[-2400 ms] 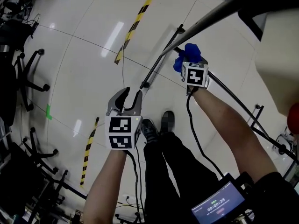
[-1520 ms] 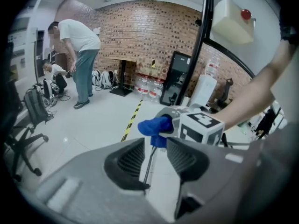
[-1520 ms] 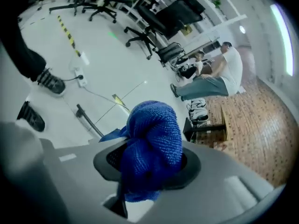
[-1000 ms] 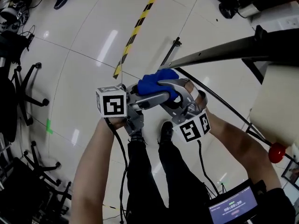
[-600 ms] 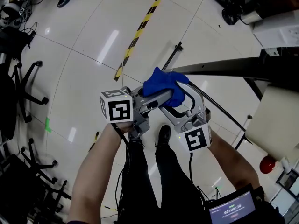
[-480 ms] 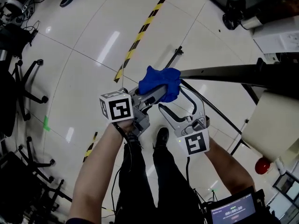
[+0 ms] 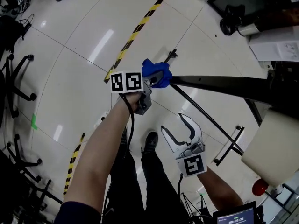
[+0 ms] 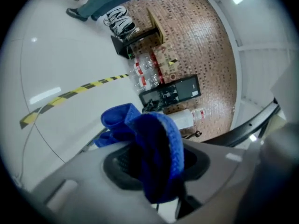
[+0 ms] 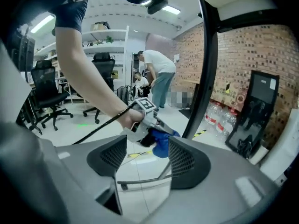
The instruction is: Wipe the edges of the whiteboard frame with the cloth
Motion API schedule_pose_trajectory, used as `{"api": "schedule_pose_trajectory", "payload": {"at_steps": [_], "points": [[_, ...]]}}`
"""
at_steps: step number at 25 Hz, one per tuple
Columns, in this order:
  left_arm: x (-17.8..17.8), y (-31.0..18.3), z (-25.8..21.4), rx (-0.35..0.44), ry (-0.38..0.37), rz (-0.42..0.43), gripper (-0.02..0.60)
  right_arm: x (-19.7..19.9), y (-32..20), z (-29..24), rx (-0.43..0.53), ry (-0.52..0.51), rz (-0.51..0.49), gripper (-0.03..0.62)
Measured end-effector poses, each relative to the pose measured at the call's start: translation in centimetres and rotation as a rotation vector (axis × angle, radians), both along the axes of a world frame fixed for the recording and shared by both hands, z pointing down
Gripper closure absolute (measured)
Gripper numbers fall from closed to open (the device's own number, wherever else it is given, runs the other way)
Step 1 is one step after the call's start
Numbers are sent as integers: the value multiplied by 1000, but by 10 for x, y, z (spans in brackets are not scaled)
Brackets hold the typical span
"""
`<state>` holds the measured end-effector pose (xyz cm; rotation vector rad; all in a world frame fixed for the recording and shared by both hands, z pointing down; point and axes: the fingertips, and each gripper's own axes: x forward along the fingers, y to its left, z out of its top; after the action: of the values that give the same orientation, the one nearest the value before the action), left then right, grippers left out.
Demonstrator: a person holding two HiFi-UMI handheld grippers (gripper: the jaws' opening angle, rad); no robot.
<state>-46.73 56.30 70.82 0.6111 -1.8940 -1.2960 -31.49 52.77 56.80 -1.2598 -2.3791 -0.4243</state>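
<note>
L gripper (image 7: 159,78) is clamped on the blue cloth (image 7: 152,69), which bunches out past its jaws. Cloth sits right at the end of the dark whiteboard frame (image 7: 219,84); can't tell if touching. R gripper (image 7: 173,122) hangs lower, well apart, jaws apart and just closing a little, nothing btwn them. Step, prob.: starting the wipe. Next: press cloth on edge, slide along bar.

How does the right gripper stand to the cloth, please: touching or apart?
Apart. The head view shows bare floor between the right gripper and the cloth.
</note>
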Motion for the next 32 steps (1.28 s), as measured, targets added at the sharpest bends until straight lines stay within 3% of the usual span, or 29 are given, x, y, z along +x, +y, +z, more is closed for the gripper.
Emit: {"api": "schedule_pose_trajectory", "payload": {"at_steps": [4, 7, 12, 15, 18, 25, 29, 32], "points": [[-11, -11, 20, 97, 70, -72, 423, 24, -11, 21, 67, 74, -36, 323], [-10, -17, 13, 139, 71, -97, 428, 29, -16, 26, 75, 87, -17, 327], [-6, -25, -9, 133, 42, -69, 430, -5, -21, 30, 205, -38, 86, 365], [1, -33, -26, 123, 12, -39, 430, -32, -14, 22, 193, -98, 138, 396], [3, -43, -48, 113, -36, -4, 430, -43, -7, 12, 178, -126, 129, 396], [-11, -54, -109, 77, -159, 94, 431, -19, 2, -13, 163, -122, 46, 422], [-13, -55, -138, 103, -200, 126, 431, -11, -2, -23, 142, -115, 59, 422], [-11, -55, -164, 166, -227, 130, 431, -7, -10, -29, 141, -100, 76, 422]]}}
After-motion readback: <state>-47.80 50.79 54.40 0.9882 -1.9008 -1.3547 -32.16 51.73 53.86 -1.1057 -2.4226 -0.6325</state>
